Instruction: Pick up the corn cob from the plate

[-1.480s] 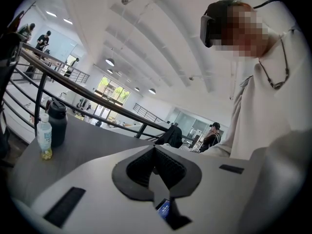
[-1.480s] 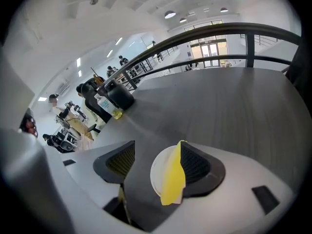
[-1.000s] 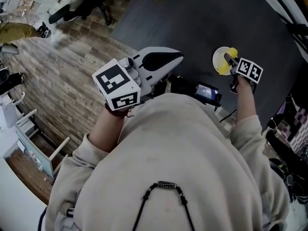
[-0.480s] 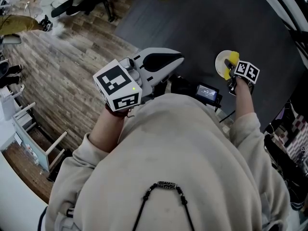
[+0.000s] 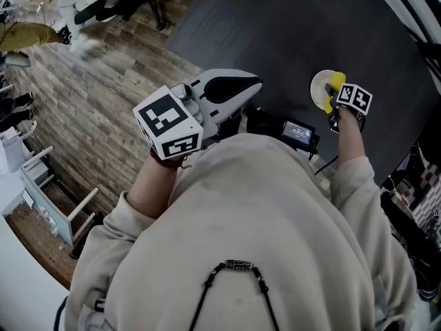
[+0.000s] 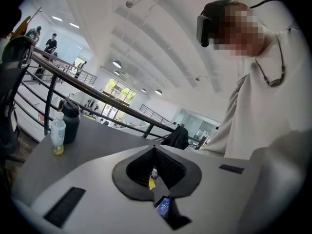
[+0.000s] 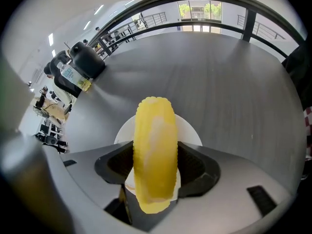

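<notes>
Now that the right gripper (image 5: pixel 337 98) has sunk over the plate (image 7: pixel 189 129) and its jaws are closing round the corn cob (image 7: pixel 154 150), which lies on that plate, the grasp looks near (no firm pinch yet, I judge). Its own view shows both jaws flanking the cob. Only the head view shows the left gripper (image 5: pixel 242 88), pressed together, empty, well away from the plate.

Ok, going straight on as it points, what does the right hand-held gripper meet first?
The corn cob, already between its closing jaws, with the plate apparently just beneath it.
</notes>
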`<state>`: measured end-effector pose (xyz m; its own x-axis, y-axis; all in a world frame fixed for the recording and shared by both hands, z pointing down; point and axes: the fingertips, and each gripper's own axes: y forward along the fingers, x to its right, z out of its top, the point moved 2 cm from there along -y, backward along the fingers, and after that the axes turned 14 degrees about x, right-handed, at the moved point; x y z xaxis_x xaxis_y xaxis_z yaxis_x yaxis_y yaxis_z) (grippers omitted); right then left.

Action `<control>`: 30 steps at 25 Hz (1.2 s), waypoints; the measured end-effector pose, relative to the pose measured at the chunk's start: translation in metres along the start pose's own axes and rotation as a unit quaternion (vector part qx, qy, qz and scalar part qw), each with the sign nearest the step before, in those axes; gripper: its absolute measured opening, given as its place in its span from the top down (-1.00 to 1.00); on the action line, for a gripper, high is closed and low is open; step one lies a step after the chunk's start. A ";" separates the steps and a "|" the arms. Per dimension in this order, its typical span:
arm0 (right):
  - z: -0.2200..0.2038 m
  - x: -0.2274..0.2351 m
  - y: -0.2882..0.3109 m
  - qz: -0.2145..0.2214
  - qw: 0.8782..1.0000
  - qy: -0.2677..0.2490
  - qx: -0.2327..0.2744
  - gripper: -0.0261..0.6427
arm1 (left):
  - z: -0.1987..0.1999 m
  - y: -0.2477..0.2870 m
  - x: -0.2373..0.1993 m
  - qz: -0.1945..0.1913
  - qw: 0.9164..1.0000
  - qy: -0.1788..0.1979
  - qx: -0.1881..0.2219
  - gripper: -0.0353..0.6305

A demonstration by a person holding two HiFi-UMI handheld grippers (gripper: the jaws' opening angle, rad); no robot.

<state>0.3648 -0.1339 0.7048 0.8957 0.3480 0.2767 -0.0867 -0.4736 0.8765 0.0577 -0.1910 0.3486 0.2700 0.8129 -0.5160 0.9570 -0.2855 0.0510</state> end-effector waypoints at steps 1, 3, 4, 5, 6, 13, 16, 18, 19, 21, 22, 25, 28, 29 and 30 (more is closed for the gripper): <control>0.000 0.000 0.000 0.002 1.000 -0.002 -0.004 0.12 | 0.000 0.000 0.000 0.000 1.000 -0.001 0.000 0.89; -0.001 0.002 -0.001 0.006 1.000 -0.005 -0.011 0.13 | -0.002 0.001 0.002 0.000 1.000 -0.004 0.000 0.89; -0.002 0.003 -0.002 0.006 1.000 -0.007 -0.011 0.13 | -0.003 0.002 0.003 0.000 1.000 -0.004 -0.001 0.89; -0.001 0.003 -0.002 0.007 1.000 -0.008 -0.010 0.13 | -0.004 0.002 0.004 0.000 1.000 -0.003 -0.003 0.89; -0.001 0.004 -0.002 0.007 1.000 -0.007 -0.007 0.13 | -0.005 0.003 0.005 0.000 1.000 0.000 -0.005 0.89; 0.001 0.005 -0.002 0.026 1.000 -0.002 0.012 0.13 | -0.007 0.004 0.009 -0.005 1.000 0.007 -0.014 0.89; 0.004 0.003 -0.008 0.032 0.999 -0.023 0.020 0.13 | -0.006 0.005 0.013 -0.012 1.000 0.007 -0.014 0.89; 0.008 0.000 -0.011 0.037 0.999 -0.030 0.025 0.13 | -0.006 0.006 0.013 -0.017 1.000 0.007 -0.014 0.89; 0.009 -0.001 -0.012 0.040 0.998 -0.027 0.028 0.13 | -0.005 0.007 0.012 -0.019 1.000 0.007 -0.014 0.89; 0.010 -0.005 -0.016 0.043 0.998 -0.020 0.032 0.13 | -0.004 0.006 0.012 -0.024 1.000 0.008 -0.015 0.89; 0.010 -0.006 -0.019 0.044 0.998 -0.019 0.033 0.13 | -0.004 0.005 0.013 -0.027 0.999 0.008 -0.016 0.89; 0.012 -0.008 -0.023 0.046 0.998 -0.017 0.038 0.13 | -0.003 0.008 0.012 -0.034 0.999 0.011 -0.017 0.89; 0.014 -0.005 -0.030 0.047 0.998 -0.012 0.044 0.13 | -0.002 0.013 0.016 -0.046 0.999 0.015 -0.018 0.89; 0.013 -0.004 -0.033 0.047 0.998 -0.009 0.046 0.13 | -0.002 0.014 0.018 -0.049 0.998 0.016 -0.018 0.89; 0.013 -0.002 -0.035 0.047 0.998 -0.005 0.049 0.13 | -0.002 0.014 0.019 -0.053 0.998 0.017 -0.019 0.89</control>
<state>0.3715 -0.1286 0.6680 0.8902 0.2898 0.3516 -0.1288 -0.5801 0.8043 0.0766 -0.1784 0.3410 0.1701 0.8542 -0.4913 0.9835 -0.1783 0.0305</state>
